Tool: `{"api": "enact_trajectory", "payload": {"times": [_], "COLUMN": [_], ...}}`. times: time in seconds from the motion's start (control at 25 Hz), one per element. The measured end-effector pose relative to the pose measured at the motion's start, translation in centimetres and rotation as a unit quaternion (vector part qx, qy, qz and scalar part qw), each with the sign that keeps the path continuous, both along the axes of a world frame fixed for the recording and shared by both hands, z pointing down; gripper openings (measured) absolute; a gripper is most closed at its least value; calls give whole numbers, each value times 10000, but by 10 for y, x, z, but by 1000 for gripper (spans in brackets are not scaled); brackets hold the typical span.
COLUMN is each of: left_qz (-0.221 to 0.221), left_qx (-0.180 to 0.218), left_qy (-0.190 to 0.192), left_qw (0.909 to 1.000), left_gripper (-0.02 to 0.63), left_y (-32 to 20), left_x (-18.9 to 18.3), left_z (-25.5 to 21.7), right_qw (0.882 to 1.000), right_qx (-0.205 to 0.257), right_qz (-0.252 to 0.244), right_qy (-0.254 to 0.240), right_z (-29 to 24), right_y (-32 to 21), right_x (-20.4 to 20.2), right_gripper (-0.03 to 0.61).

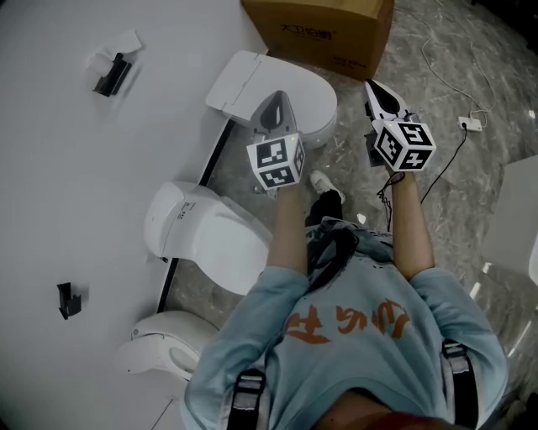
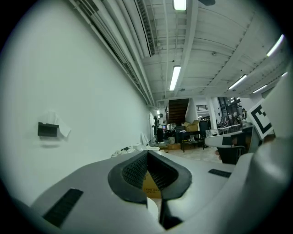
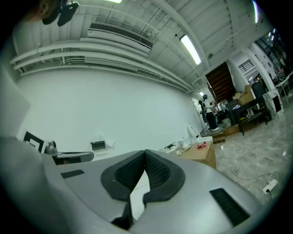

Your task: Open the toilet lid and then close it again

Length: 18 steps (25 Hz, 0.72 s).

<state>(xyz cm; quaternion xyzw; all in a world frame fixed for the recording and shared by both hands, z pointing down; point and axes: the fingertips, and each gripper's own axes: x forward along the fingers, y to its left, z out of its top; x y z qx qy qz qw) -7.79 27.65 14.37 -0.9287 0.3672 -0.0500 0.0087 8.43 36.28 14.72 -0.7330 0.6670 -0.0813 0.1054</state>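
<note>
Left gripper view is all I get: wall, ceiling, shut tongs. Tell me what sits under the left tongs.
Observer: A white toilet with its lid down. In the head view the left tongs appear above it, holding nothing.
Operator: Now place the right tongs.
Observer: The right tongs, shut and empty, are off to that toilet's right, over the stone floor near a cardboard box.
Operator: Report any other toilets.
Observer: Two more line the same wall: the middle toilet, lid closed, and a third toilet lower in the picture.
</note>
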Motion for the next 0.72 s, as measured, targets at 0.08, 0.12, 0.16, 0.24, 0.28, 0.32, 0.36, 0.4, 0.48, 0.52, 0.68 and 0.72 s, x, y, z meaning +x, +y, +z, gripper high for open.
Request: {"api": "enact_trajectory", "payload": {"times": [0.08, 0.12, 0.16, 0.24, 0.28, 0.32, 0.36, 0.4, 0.48, 0.52, 0.68, 0.72], "left_qz": [-7, -51, -98, -126, -118, -118, -123, -122, -115, -125, -163, -174], "left_qx": [-90, -163, -247, -394, -444, -488, -525, -562, -704, -825, -1256, -1359], "left_qy": [-249, -409, -558, -778, -854, -910, -949, -983, -1050, -1064, -1111, -1135], "left_qw": [9996, 9990, 9981, 9961, 9953, 9946, 9940, 9935, 9919, 9908, 9857, 9841], "left_gripper": [26, 26, 26, 26, 26, 26, 26, 26, 28, 28, 28, 28], "left_y": [-25, -39, -53, -83, -100, -118, -137, -154, -184, -198, -241, -246], "left_x": [18, 25, 30, 37, 41, 44, 46, 49, 51, 52, 59, 59], "left_z": [11, 17, 25, 38, 44, 49, 55, 60, 77, 89, 136, 148], "right_qw": [9999, 9998, 9994, 9984, 9979, 9974, 9970, 9966, 9952, 9942, 9900, 9883], "right_qx": [-14, -9, 2, 16, -2, -43, -103, -176, -373, -492, -967, -1107], "right_qz": [32, 28, -14, -175, -254, -321, -382, -448, -620, -714, -922, -965], "right_qy": [-120, -220, -332, -533, -598, -641, -665, -674, -659, -639, -451, -408], "right_z": [7, 11, 16, 26, 31, 36, 42, 48, 63, 72, 108, 118], "right_y": [-25, -39, -54, -88, -108, -128, -149, -170, -209, -226, -280, -286], "right_x": [17, 23, 27, 28, 28, 29, 30, 30, 30, 29, 33, 33], "right_gripper": [12, 12, 12, 12, 12, 12, 12, 12, 12, 12, 12, 12]}}
